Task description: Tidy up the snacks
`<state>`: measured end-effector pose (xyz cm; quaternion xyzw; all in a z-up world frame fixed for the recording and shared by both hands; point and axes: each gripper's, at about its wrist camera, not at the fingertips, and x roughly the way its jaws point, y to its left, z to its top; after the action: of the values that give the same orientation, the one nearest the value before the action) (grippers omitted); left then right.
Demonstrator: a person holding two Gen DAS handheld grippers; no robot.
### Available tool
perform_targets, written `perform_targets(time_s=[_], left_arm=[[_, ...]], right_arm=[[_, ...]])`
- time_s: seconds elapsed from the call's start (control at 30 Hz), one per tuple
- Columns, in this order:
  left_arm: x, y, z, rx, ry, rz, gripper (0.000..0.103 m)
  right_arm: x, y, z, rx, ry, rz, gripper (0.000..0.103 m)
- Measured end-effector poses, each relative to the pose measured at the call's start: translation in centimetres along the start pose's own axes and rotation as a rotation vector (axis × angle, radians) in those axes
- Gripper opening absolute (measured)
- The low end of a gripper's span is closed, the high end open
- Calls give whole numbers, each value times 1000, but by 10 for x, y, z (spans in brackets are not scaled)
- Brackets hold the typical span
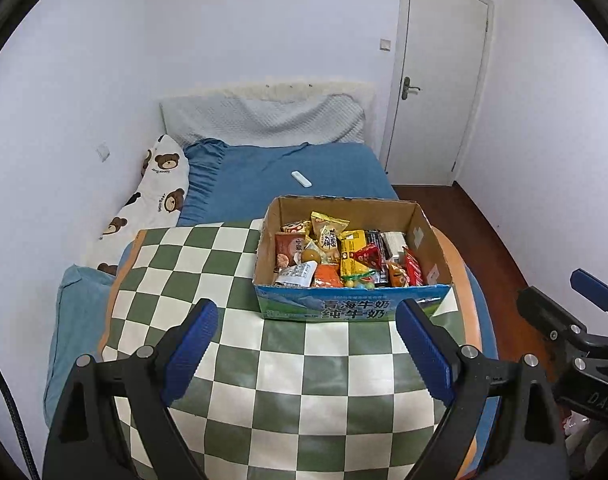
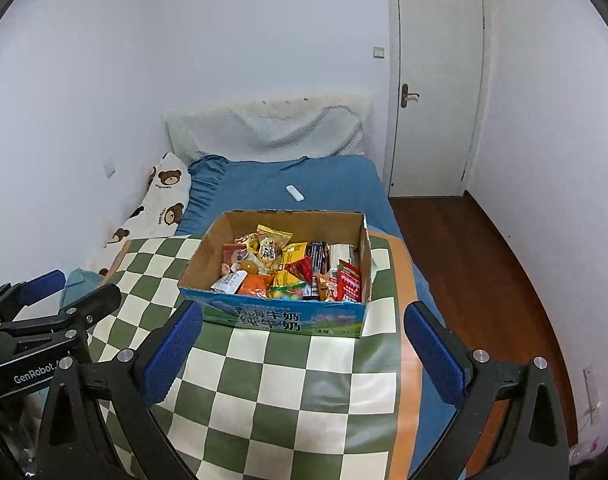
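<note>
Left wrist view: nearest, the left gripper (image 1: pixel 307 344) spread wide, blue pads (image 1: pixel 192 344) apart with nothing between them, poised above a green-and-white checkered mat (image 1: pixel 208 280). At the right edge, the right gripper (image 1: pixel 583 304) seen side-on, partly cut off. Beyond the pads, a cardboard box (image 1: pixel 343 310) with blue printed front resting on the mat, open-topped and packed with snack packets (image 1: pixel 343 256) in yellow, red and orange; individual labels too small to read. Nothing standing between either gripper and the box. Farther back, blue bedsheet (image 1: pixel 272 172) with a small white remote-like object (image 1: pixel 302 179) lying on it, a bear-print pillow (image 1: pixel 160 188) along the left wall, a pale cushion (image 1: pixel 264 120) at the head, then a closed white door (image 1: pixel 439 80).

Right wrist view: right gripper (image 2: pixel 300 344) likewise open and empty, aimed at the same box (image 2: pixel 296 318), here shifted left of centre. Left gripper (image 2: pixel 44 300) visible at the left edge, its far finger hidden. Shown only here: a broad stretch of dark wooden floor (image 2: pixel 483 272) right of the bed, and the mat's orange border (image 2: pixel 403 360) running toward the camera.
</note>
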<state>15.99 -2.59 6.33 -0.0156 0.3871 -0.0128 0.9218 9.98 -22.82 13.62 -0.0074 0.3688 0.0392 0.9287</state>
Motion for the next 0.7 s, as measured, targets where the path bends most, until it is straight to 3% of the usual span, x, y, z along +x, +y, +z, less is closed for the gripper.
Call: perform_targets(time_s=[0.1, 0.4, 0.7], left_arm=[[9, 0, 2, -4, 2, -5, 103], [54, 0, 15, -8, 14, 49, 103], [107, -1, 19, 1, 82, 75, 103]], right_arm=[[11, -3, 0, 6, 5, -11, 103], [55, -11, 7, 16, 3, -56, 103], [110, -18, 14, 33, 39, -76, 103]])
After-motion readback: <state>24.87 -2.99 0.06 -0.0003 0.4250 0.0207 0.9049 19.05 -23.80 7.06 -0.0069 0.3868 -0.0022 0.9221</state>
